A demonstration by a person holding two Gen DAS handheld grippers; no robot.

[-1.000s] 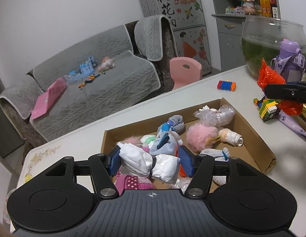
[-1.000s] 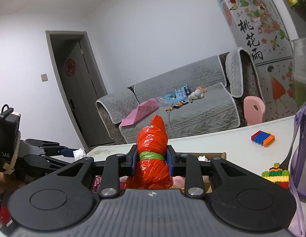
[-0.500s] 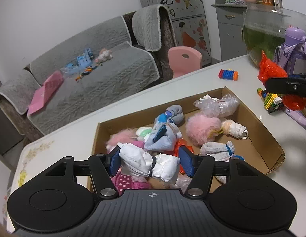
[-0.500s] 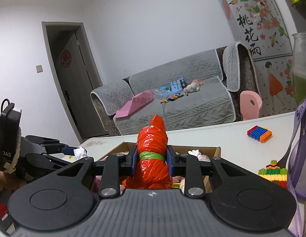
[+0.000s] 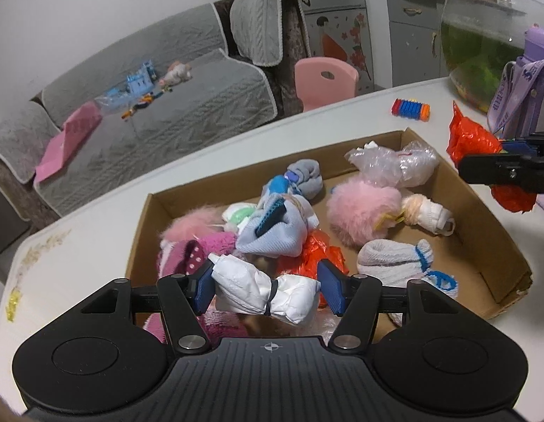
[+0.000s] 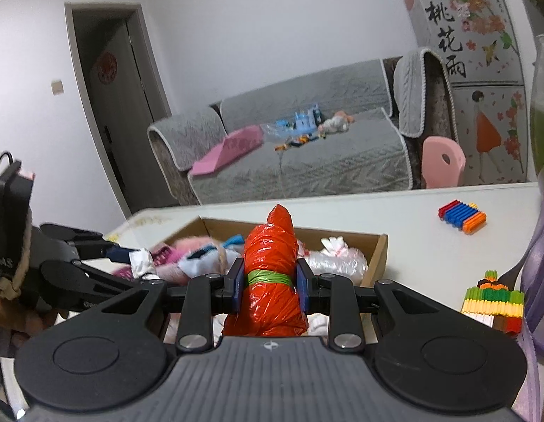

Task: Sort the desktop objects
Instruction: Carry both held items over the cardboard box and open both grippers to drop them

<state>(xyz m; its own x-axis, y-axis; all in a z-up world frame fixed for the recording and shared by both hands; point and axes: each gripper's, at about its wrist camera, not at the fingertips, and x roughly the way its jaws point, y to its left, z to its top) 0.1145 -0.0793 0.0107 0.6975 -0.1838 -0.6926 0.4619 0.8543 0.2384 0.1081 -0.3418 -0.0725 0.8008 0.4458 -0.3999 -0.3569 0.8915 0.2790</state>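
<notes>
Your left tool (image 5: 266, 290) is clamped on a white crumpled plastic bundle tied with a black band (image 5: 264, 290), held above the near end of the shallow brown cardboard box (image 5: 482, 218) of socks and pompoms on the white bench (image 5: 96, 218). Your right tool (image 6: 268, 281) grips a red plastic bundle with a green band (image 6: 270, 267) beside the box's right edge

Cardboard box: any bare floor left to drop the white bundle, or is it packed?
The cardboard box is crowded on its left and centre, where socks and a pink pompom pile up. Bare cardboard shows along the right wall, beside the grey sock, and in the back left corner. The left hand-held gripper holds the white bundle over the crowded near edge.
</notes>
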